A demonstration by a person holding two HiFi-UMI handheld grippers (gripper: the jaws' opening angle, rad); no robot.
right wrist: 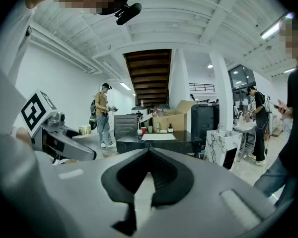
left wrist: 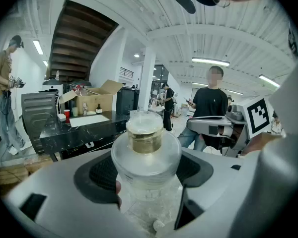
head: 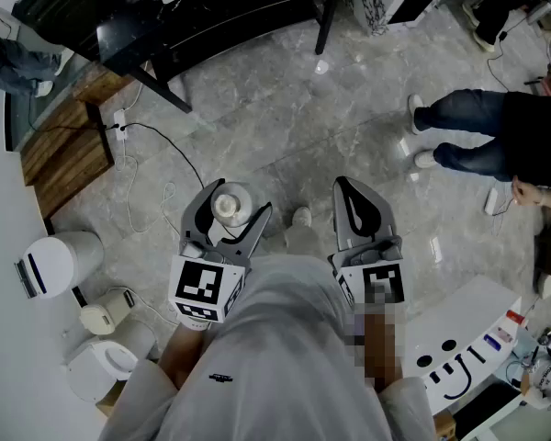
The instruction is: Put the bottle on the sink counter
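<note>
- Bottle point(left wrist: 146, 155), clear with a gold-banded neck, sat clamped between the jaws of the left hand-held gripper point(head: 231, 208).
- Right hand-held gripper point(right wrist: 149, 151) was empty, jaw tips touching.

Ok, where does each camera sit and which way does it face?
Head view: on the head, facing steeply down at the floor; shows grey shirt, left tongs holding the bottle, right tongs shut.
Left gripper view: on the left tongs, facing a black counter past the bottle.
Right gripper view: on the right tongs, facing the same counter; left tongs at left.
Shared: both gripper views see the counter.
</note>
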